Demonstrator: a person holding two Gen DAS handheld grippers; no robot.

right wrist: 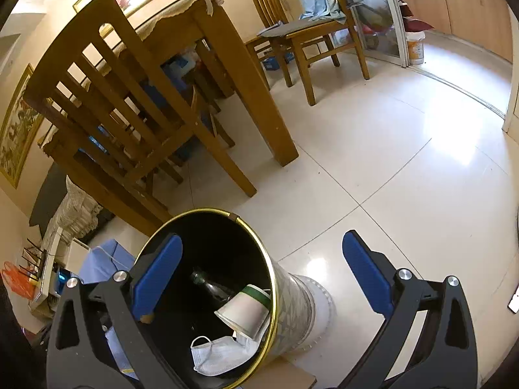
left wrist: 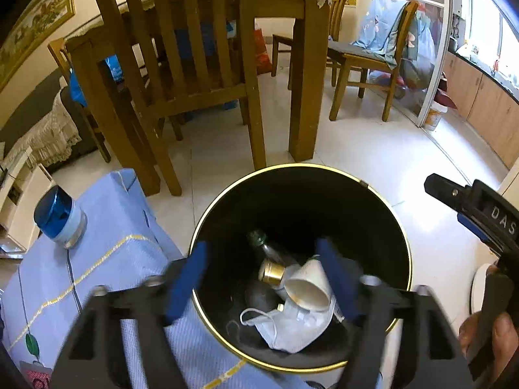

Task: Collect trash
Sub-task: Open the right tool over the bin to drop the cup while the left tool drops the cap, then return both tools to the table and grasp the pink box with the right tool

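A black trash bin with a gold rim [left wrist: 402, 227] [right wrist: 259, 243] stands on the floor. Inside lie a white paper cup [left wrist: 308, 291] [right wrist: 246, 311], a face mask [left wrist: 285, 330] [right wrist: 217, 356], a glass bottle [left wrist: 269, 249] [right wrist: 211, 287] and a gold-capped item [left wrist: 272, 272]. My left gripper [left wrist: 266, 278] is open and empty, right above the bin's mouth. My right gripper [right wrist: 262, 275] is open and empty, above the bin's right rim; it also shows in the left wrist view [left wrist: 470, 207].
A blue cloth-covered surface [left wrist: 107, 253] with a blue-lidded jar [left wrist: 60, 217] is left of the bin. A wooden chair [left wrist: 181, 64] and dining table leg [left wrist: 305, 90] stand behind it. Tiled floor [right wrist: 405, 178] spreads to the right. A sliding door [left wrist: 434, 64] leads to a kitchen.
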